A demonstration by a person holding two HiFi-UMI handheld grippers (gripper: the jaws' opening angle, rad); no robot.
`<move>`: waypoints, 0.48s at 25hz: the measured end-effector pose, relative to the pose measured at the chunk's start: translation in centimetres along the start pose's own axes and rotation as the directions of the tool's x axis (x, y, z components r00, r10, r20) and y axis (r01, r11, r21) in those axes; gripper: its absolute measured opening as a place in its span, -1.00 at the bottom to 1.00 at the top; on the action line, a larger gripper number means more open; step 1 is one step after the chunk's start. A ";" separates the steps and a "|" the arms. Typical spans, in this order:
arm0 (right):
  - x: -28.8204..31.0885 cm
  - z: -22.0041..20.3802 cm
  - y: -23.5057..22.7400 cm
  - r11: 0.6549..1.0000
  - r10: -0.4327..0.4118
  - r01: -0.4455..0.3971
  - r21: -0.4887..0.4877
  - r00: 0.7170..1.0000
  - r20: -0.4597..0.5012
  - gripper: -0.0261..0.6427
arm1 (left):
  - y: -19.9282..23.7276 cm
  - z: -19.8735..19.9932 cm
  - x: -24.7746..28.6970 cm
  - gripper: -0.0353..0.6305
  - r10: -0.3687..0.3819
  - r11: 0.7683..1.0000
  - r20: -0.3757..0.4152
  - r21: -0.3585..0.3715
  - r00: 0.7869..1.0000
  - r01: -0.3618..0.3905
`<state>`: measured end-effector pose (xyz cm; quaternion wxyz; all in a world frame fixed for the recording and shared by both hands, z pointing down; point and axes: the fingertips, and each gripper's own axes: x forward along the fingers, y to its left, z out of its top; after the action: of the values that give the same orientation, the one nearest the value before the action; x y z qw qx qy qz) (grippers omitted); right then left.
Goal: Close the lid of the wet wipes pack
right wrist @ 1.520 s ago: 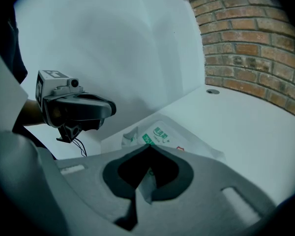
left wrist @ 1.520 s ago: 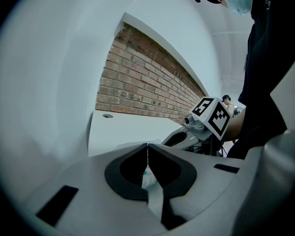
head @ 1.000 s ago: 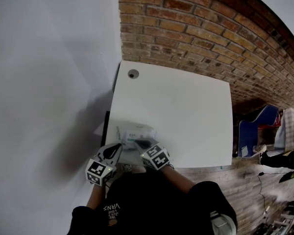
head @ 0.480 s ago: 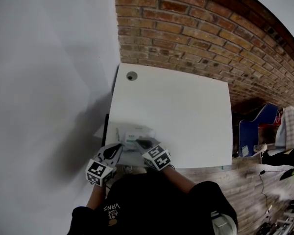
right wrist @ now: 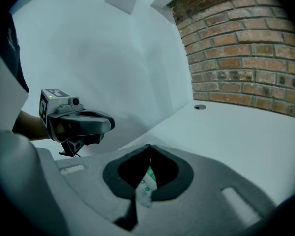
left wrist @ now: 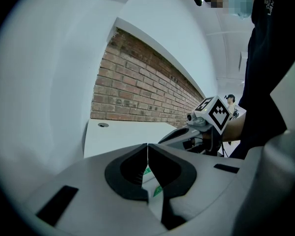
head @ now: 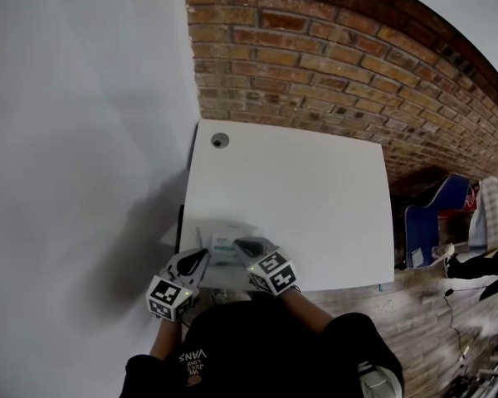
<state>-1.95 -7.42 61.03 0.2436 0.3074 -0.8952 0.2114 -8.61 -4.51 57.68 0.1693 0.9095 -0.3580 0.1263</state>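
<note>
The white and green wet wipes pack [head: 222, 237] lies near the front left corner of the white table [head: 299, 189]. My left gripper [head: 202, 255] is shut, its tips at the pack's left side. My right gripper [head: 241, 243] is also shut and sits over the pack's right part, covering the lid area. In the left gripper view the jaws [left wrist: 147, 146] meet at the tips and a green patch of the pack [left wrist: 146, 171] shows below them. In the right gripper view the jaws [right wrist: 149, 146] also meet, with the pack [right wrist: 146, 183] showing under the tips. I cannot see whether the lid is down.
A white wall runs along the table's left edge and a brick wall [head: 332, 65] stands behind it. A round cable hole [head: 220, 140] sits at the table's far left corner. A blue object [head: 432, 222] stands on the wooden floor to the right.
Both grippers stay shut at the pack. The right gripper has edged a little further over it, hiding more of its top. The head view has shifted slightly.
</note>
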 end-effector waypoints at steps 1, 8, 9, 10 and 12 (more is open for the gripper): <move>-0.3 0.3 -0.2 1.000 -0.008 0.008 0.001 1.000 0.009 -0.93 | 0.0 0.2 0.1 -0.89 -0.002 1.000 0.005 0.003 1.000 0.002; -2.0 2.6 -1.6 0.998 -0.055 0.054 0.014 0.994 0.090 -0.93 | 0.2 2.1 0.4 -0.89 -0.003 0.999 0.042 0.035 0.999 0.001; -2.3 3.0 -1.7 0.998 -0.061 0.060 0.016 0.993 0.105 -0.93 | 0.2 2.3 0.4 -0.89 -0.004 0.999 0.046 0.041 0.999 0.002; -2.5 3.2 -1.9 0.998 -0.068 0.066 0.018 0.991 0.116 -0.93 | 0.2 2.6 0.4 -0.89 -0.004 0.999 0.049 0.047 0.999 0.002; -3.0 3.7 -2.3 0.997 -0.079 0.077 0.022 0.988 0.129 -0.93 | 0.1 3.2 0.5 -0.89 -0.005 0.998 0.058 0.058 0.998 0.002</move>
<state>0.50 -9.66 56.92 0.1903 0.3574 -0.8946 0.1889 -8.00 -6.17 55.01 0.1325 0.9180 -0.3574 0.1097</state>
